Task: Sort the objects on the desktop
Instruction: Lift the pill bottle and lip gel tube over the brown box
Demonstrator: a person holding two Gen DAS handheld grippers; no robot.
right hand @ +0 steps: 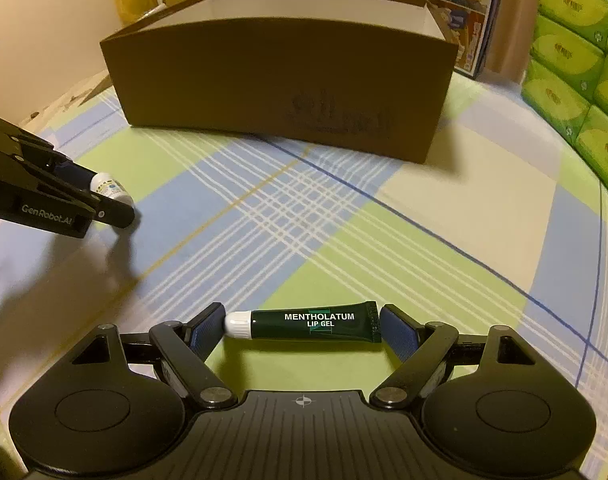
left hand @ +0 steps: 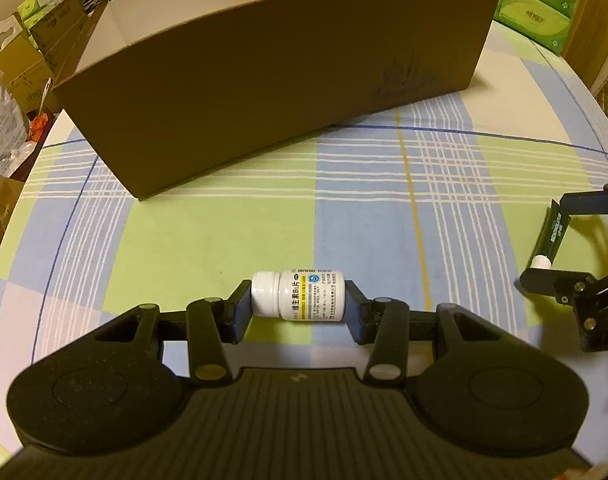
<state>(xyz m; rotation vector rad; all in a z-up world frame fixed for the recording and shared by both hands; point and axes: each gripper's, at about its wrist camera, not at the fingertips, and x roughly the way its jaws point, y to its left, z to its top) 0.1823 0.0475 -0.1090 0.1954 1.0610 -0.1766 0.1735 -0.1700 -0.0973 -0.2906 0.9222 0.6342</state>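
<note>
My left gripper (left hand: 298,314) is shut on a white pill bottle (left hand: 300,295), gripped end to end by its cap and base, just above the checked tablecloth. My right gripper (right hand: 304,330) is shut on a dark green Mentholatum lip gel tube (right hand: 309,323), held lengthwise by its white cap and crimped end. The left wrist view shows the right gripper at the right edge with the tube (left hand: 551,236). The right wrist view shows the left gripper at the left edge with the bottle (right hand: 111,192). A brown open cardboard box (left hand: 272,92) (right hand: 280,88) stands ahead of both grippers.
Stacked green tissue packs (right hand: 575,64) line the right side. Cartons and plastic bags (left hand: 8,92) sit off the table's left edge. A printed blue box (right hand: 455,4) stands behind the brown box. The checked tablecloth (right hand: 343,232) lies between the grippers and the box.
</note>
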